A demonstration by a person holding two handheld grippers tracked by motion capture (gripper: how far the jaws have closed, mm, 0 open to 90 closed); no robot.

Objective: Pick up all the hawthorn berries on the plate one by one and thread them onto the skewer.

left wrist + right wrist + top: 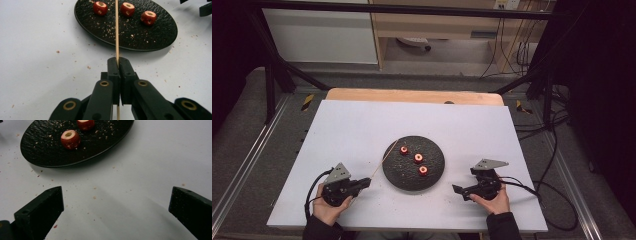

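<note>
Hands at the near bench edge, 1 claw each. Left claw (367, 182) jaws pressed together on a thin wooden skewer (116, 30); the stick runs straight out ahead of the jaws and its far part hangs over the near-left rim of the black plate (399, 177). In the left gripper view the skewer also pokes out behind the jaws, toward the hand. Left hand (328, 209) wraps the claw body, cable looping off to its outer side.

Plate sits ahead of and between both claws, just past the left claw's tip. 3 red fruit pieces on it (cored, pale centres): first piece (100, 7) left of the skewer line, second piece (127, 9) just right of it, third piece (148, 17) further right, all well ahead of the closed jaws. Crumbs scattered on plate and on the white bench (352, 125).

Right claw (458, 191) jaws spread wide, nothing between them, hovering low over bare bench. Plate lies ahead and to its left, apart from it; 2 of the fruit pieces visible beyond its left jaw. Right hand (495, 202) grips from behind.
</note>
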